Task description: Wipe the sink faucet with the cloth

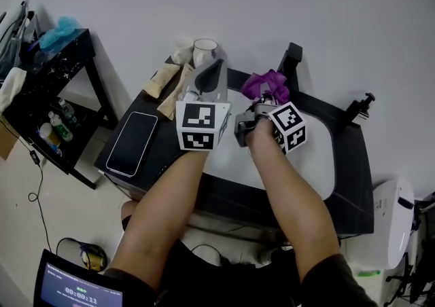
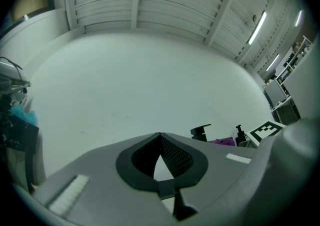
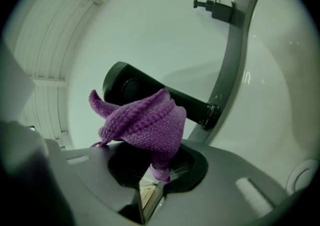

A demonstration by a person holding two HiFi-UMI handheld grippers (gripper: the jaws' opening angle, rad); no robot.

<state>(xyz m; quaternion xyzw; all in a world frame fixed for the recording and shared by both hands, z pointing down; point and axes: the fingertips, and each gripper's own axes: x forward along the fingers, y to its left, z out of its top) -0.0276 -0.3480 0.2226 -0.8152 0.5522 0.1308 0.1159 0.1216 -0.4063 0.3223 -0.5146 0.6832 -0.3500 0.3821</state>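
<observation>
Presently at the approach to wiping, by judgement. Pinches one purple cloth [image 3: 142,122] in right gripper [image 3: 159,172], bunched near the one black faucet [image 3: 125,86] behind the sink [image 1: 319,163]; contact unclear. Holds left gripper [image 2: 160,140] closed on nothing, aimed at the wall. Next likely calls for pressing cloth onto faucet and rubbing along it. Two grippers counted.

— Item one?
— Cloth [image 3: 142,122]: purple knit, bunched, one corner pinched in the right gripper [image 3: 156,172].
— Item two?
— Sink faucet [image 3: 125,86]: matte black, cylindrical spout, just behind the cloth; contact unclear.
</observation>
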